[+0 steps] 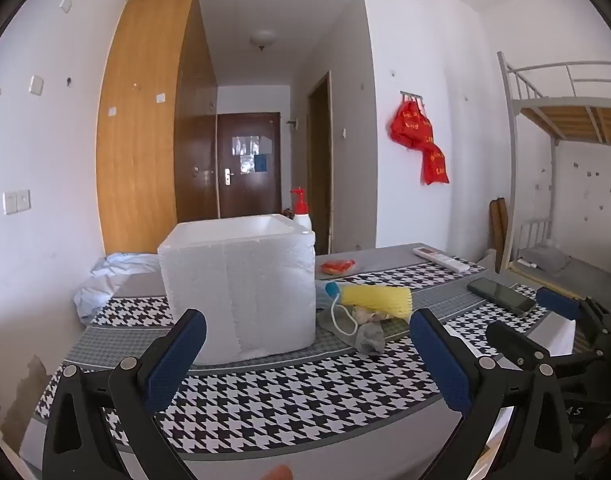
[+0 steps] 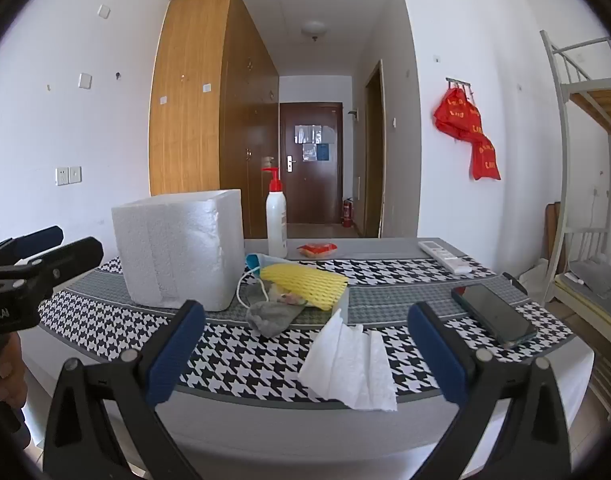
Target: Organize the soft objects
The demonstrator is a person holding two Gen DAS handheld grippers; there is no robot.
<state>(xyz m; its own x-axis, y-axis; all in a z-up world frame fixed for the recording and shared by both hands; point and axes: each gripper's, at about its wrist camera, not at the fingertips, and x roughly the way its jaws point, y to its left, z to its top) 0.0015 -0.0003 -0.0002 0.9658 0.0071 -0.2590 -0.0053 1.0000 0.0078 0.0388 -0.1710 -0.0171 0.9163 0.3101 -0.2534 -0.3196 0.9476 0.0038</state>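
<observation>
A white foam box (image 1: pixel 241 288) (image 2: pixel 181 248) stands open-topped on the houndstooth table (image 1: pixel 289 400) (image 2: pixel 233 360). Beside it on the right lies a pile of soft things: a yellow foam net (image 1: pixel 375 300) (image 2: pixel 303 282), a blue face mask with white loop (image 2: pixel 257 262), a grey sock (image 1: pixel 369 338) (image 2: pixel 271 316). A white tissue (image 2: pixel 351 364) lies near the front edge. My left gripper (image 1: pixel 307 344) is open and empty before the box. My right gripper (image 2: pixel 305 336) is open and empty, just before the tissue.
A dark phone (image 2: pixel 495 314) (image 1: pixel 501 296) lies at the right. A white remote (image 2: pixel 445 256) and a red snack packet (image 2: pixel 317 249) lie at the back. A pump bottle (image 2: pixel 276 216) stands behind the box. A bunk bed (image 2: pixel 585 160) is at the right.
</observation>
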